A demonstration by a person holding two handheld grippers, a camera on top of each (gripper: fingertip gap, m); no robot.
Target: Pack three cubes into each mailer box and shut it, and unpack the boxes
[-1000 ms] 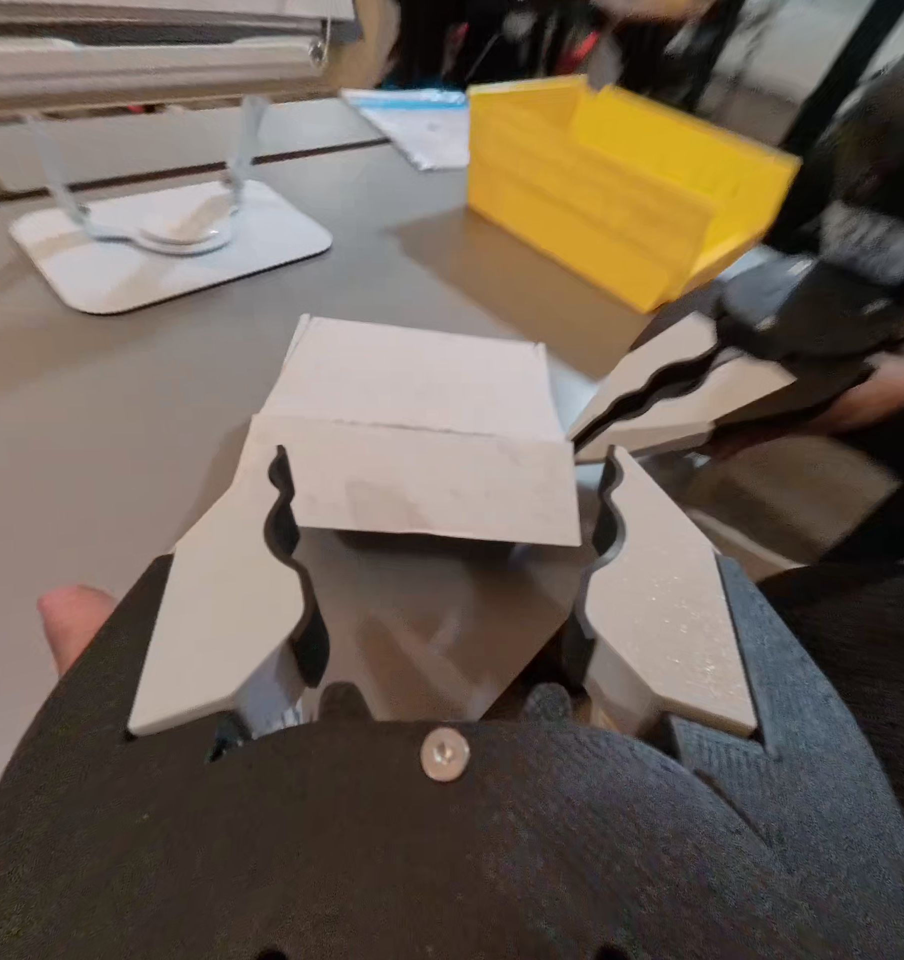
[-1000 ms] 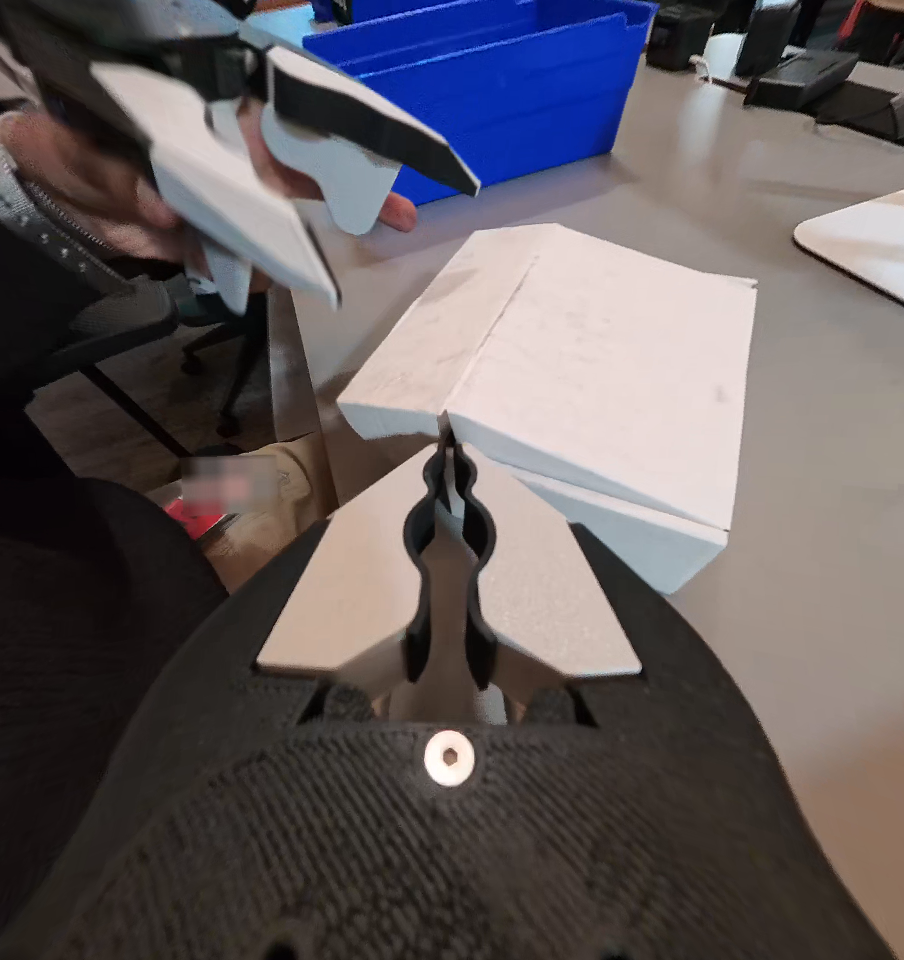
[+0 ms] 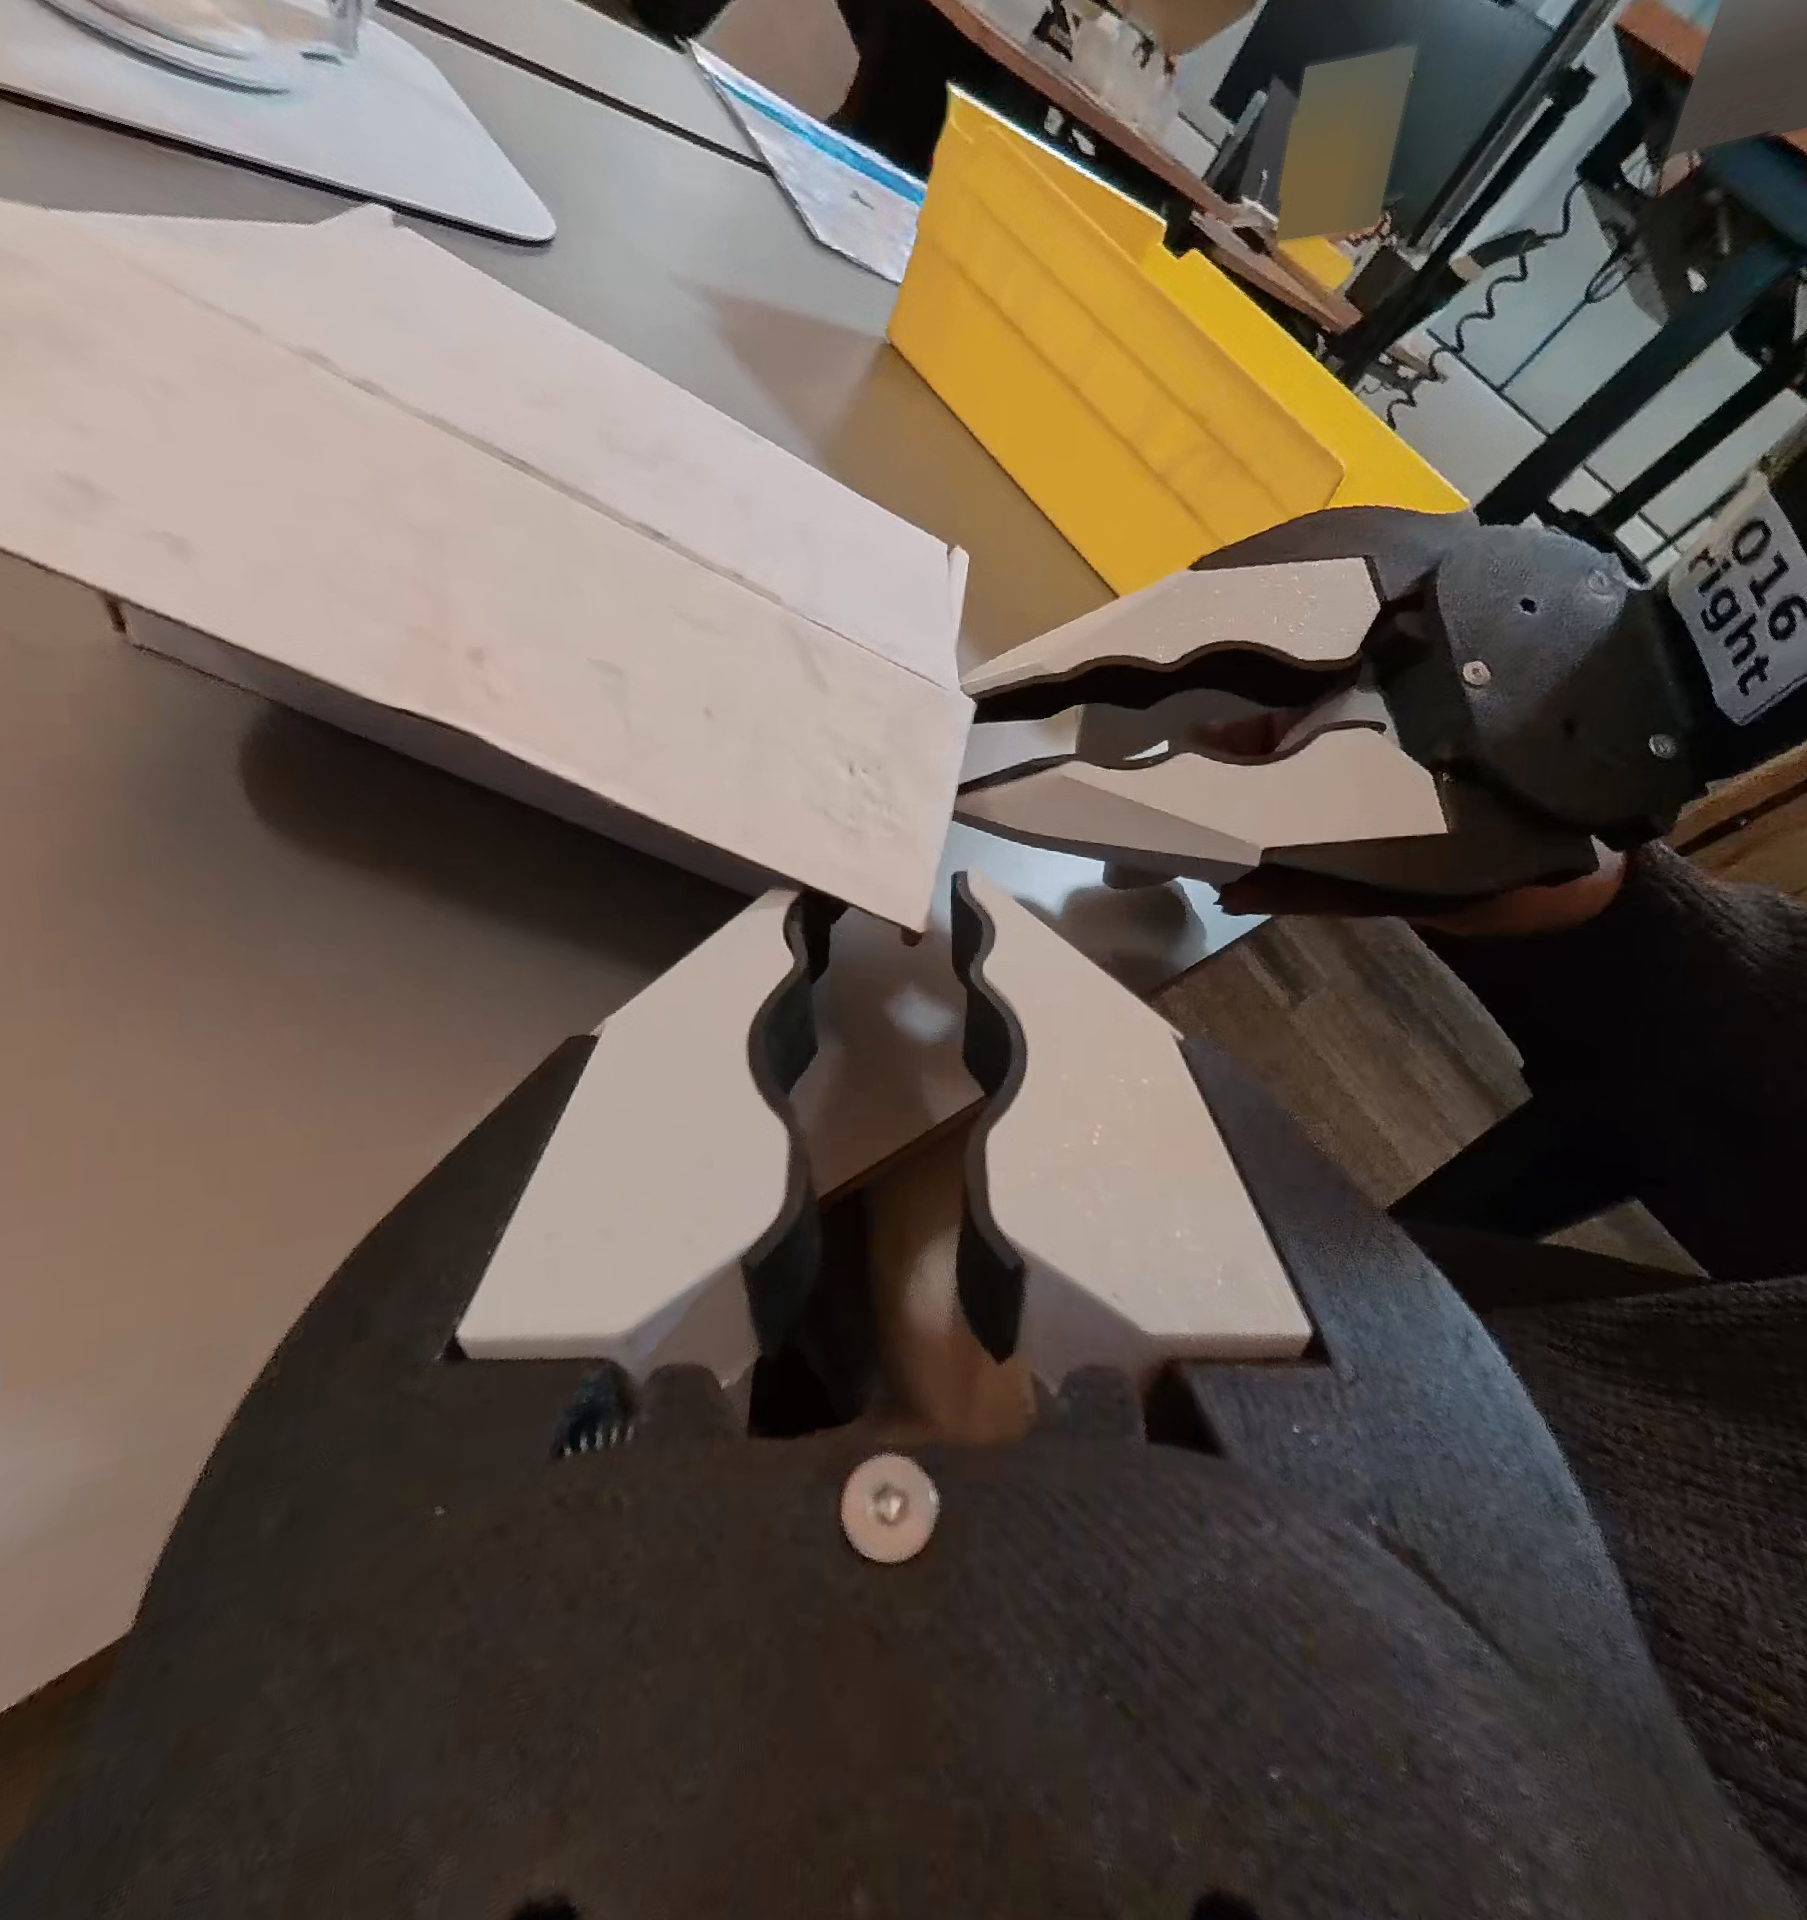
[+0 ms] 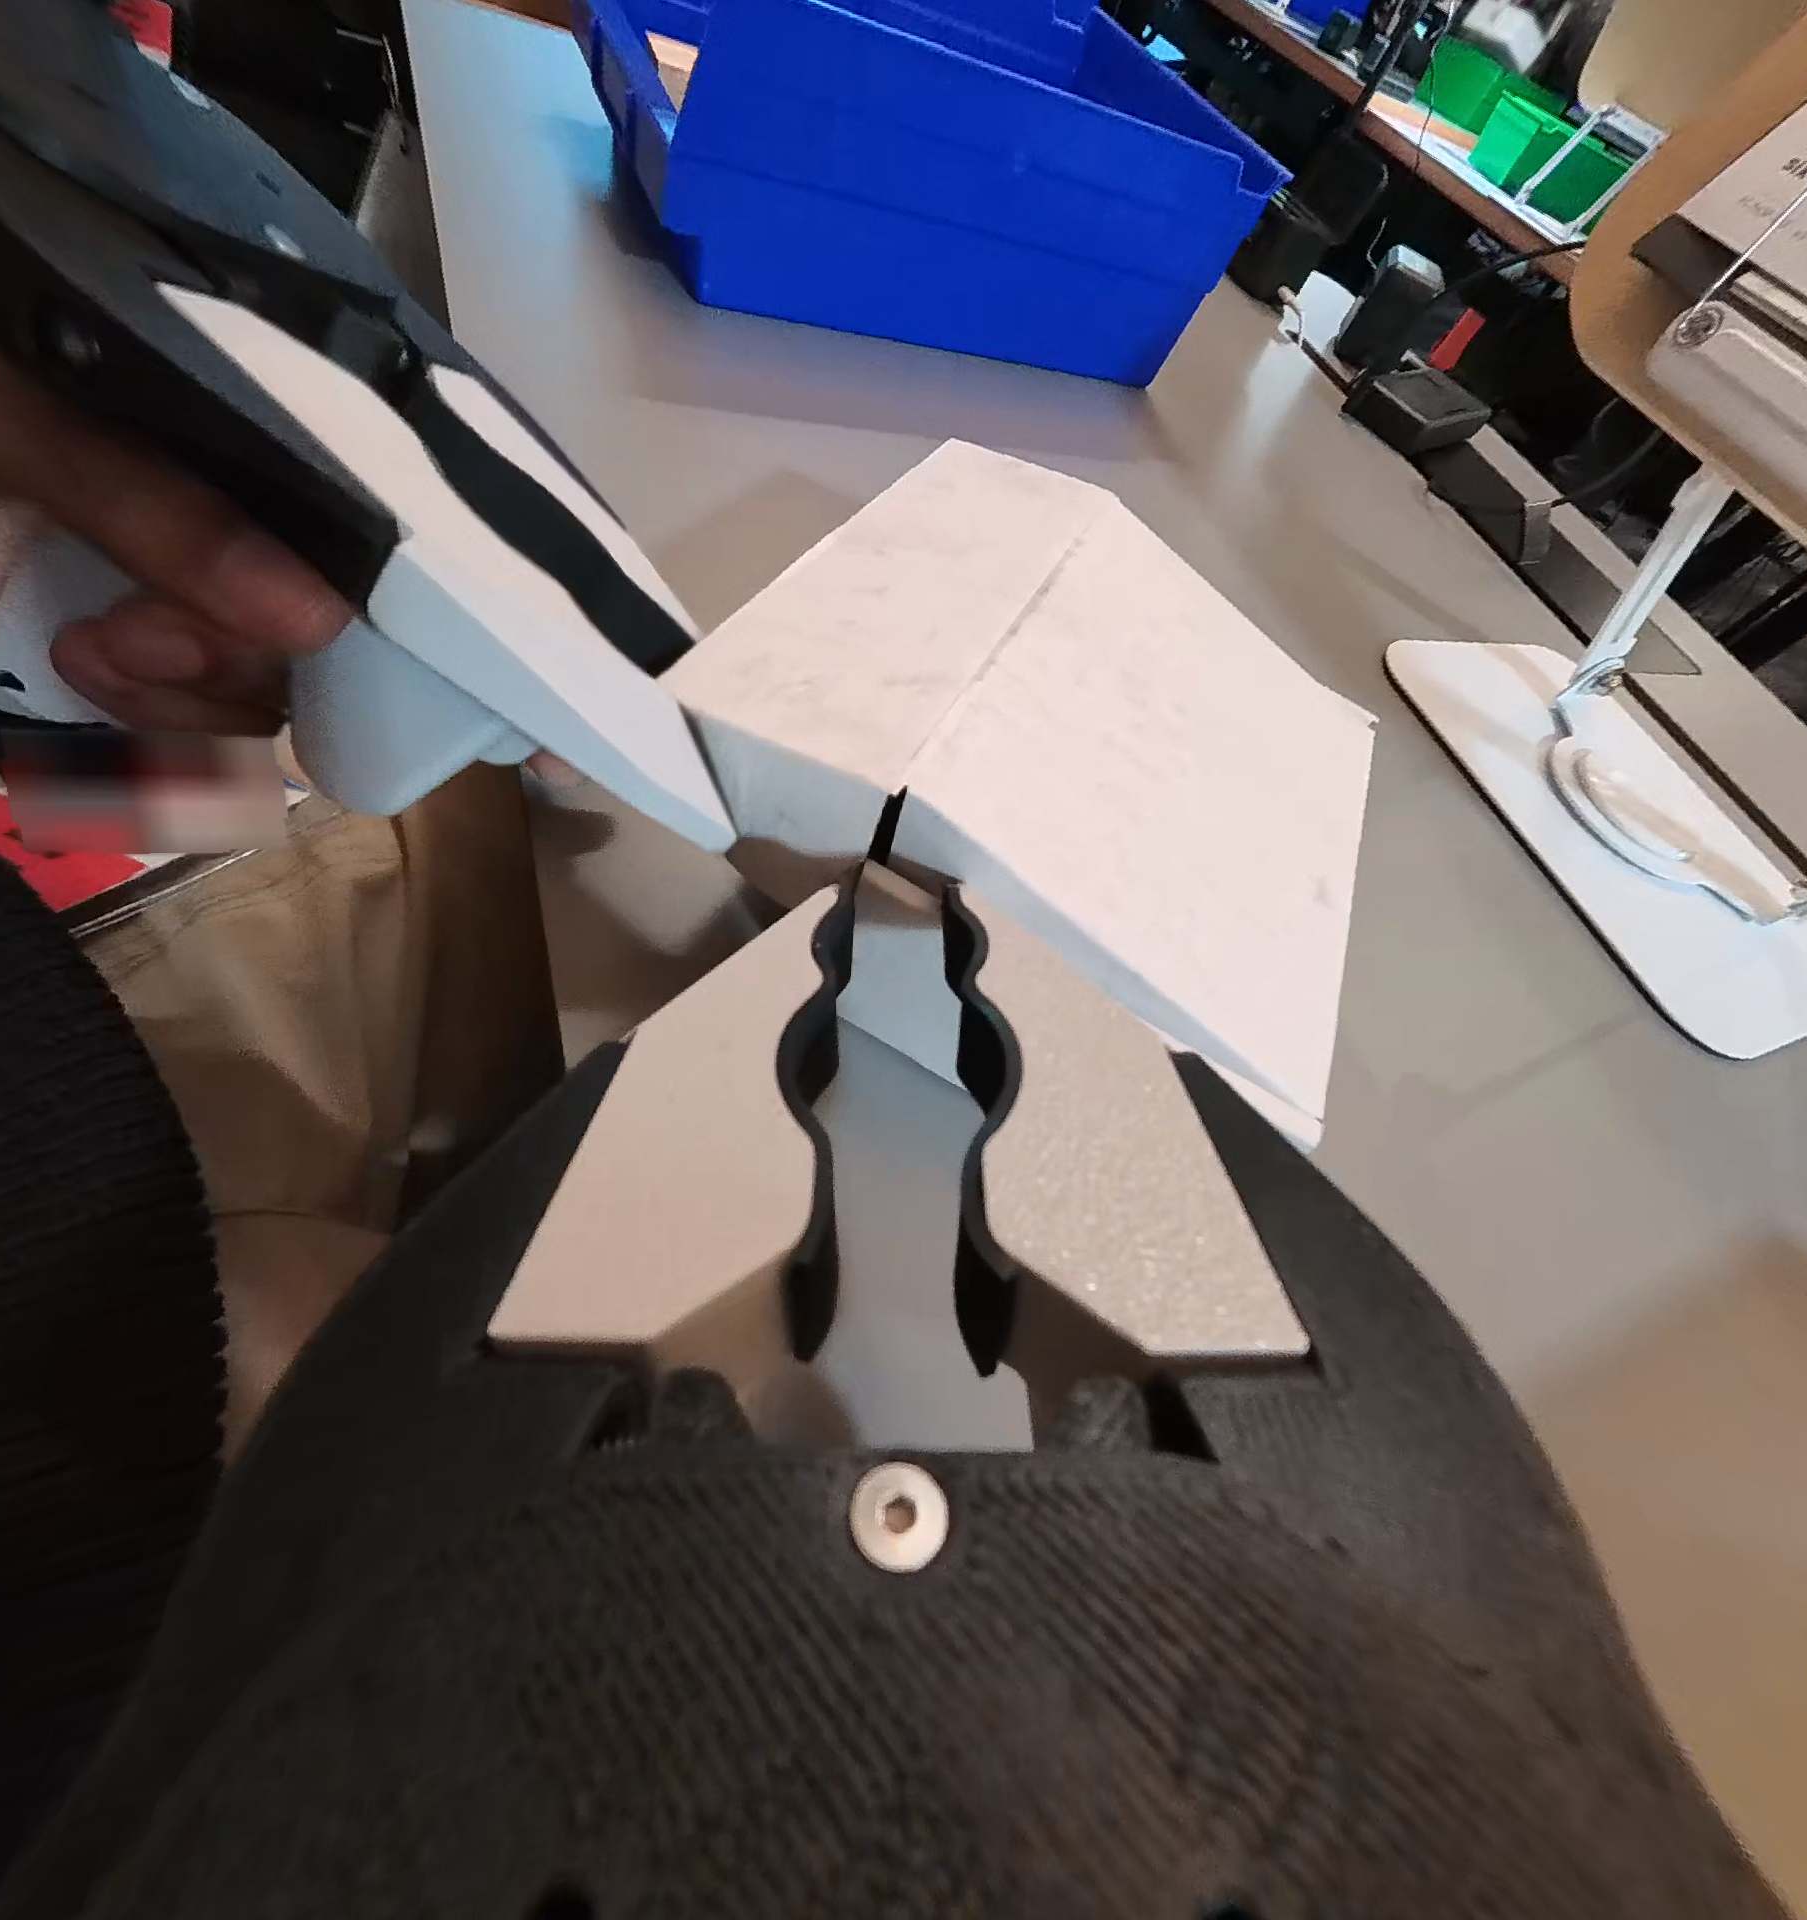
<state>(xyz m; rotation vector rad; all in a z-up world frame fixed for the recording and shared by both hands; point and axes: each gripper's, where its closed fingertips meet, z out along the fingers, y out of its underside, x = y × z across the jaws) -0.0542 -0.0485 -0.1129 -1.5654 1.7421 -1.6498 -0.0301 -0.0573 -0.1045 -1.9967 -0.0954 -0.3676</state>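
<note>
White cardboard box on the table: both my fingers, left and right, spread at its front flap. I judge it's being opened; next, pinch and lift.

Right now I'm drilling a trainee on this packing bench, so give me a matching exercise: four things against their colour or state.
Things:
1. mailer box
2. bin in the left wrist view
3. bin in the right wrist view
4. left gripper

Colour or state:
A. blue
B. jaws apart at the lid's corner
C. white, lid raised at the front
D. yellow

Pairs: 1-C, 2-D, 3-A, 4-B
</note>
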